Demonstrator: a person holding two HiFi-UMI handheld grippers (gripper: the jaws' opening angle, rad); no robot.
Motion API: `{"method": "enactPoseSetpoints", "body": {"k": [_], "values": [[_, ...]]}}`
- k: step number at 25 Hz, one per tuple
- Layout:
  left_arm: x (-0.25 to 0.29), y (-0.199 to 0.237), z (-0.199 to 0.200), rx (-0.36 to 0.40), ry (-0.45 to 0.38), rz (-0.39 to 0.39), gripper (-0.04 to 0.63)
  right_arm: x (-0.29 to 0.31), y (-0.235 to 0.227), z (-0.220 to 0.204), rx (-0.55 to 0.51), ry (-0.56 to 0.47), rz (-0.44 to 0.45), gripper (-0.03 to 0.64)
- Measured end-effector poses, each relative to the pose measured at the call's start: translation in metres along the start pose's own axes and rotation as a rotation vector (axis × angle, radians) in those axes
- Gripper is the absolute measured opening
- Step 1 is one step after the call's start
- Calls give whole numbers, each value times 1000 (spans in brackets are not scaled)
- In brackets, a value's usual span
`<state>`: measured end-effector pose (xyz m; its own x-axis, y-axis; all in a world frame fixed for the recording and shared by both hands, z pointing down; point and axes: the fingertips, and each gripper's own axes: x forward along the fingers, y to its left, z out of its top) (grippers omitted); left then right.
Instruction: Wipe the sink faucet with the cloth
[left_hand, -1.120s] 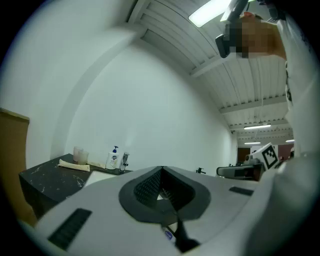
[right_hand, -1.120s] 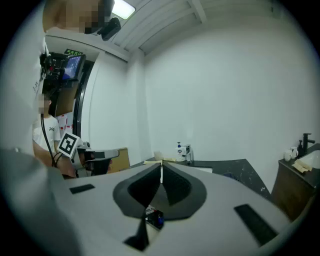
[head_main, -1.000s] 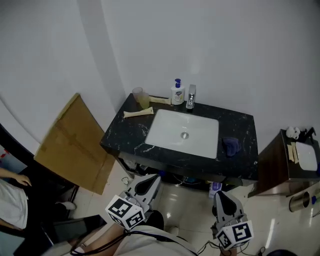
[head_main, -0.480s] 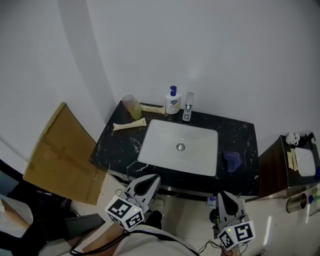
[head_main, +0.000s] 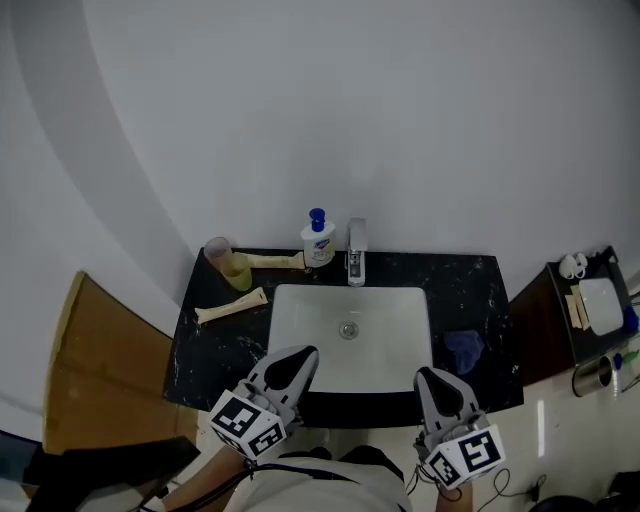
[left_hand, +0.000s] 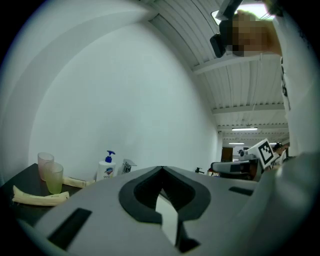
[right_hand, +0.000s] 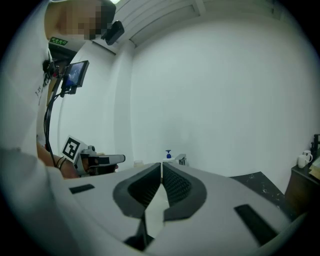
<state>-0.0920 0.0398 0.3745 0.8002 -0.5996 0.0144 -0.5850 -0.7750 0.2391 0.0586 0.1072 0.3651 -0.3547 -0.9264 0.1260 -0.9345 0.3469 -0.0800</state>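
Black marbled stone makes the counter (head_main: 480, 285), and set into it is the white sink basin (head_main: 300, 330) with a round drain (head_main: 348, 329) at its middle. At the counter's back left corner stand two cups close together, a pale pinkish cup (head_main: 215, 248) and a yellow-green cup (head_main: 237, 271); we cannot tell what either holds. A white soap bottle (head_main: 318, 241) with a blue pump stands at the back edge, just left of the faucet (head_main: 356, 252), which rises upright behind the middle of the basin.

Two long cream-coloured pieces lie on the left part of the counter, one (head_main: 231, 305) near the basin's left rim and one (head_main: 276, 261) along the back between the cups and the soap bottle. A brown cardboard sheet (head_main: 95, 375) leans beside the counter's left end, and a dark side cabinet (head_main: 545, 325) stands at its right end with small white things on top.

We hold both grippers level at the counter's near edge. The left gripper (head_main: 300, 352) has its jaws pressed together on nothing, and so does the right gripper (head_main: 430, 372). The cloth (head_main: 463, 350), dark blue and crumpled, lies on the counter right of the basin, near the right gripper's tips and a little to their right, apart from them. The basin lies between both grippers and the faucet.
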Motion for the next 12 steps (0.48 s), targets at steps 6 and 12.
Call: {"method": "enactPoseSetpoints", "body": {"k": [6,12], "values": [[37,13,-11,-20,40,-48,2,31,-19,-16,24,31,-6,15],[88,-12,-30,-27,99,-144,2,30,-70,-35,49,63,-77,15]]}}
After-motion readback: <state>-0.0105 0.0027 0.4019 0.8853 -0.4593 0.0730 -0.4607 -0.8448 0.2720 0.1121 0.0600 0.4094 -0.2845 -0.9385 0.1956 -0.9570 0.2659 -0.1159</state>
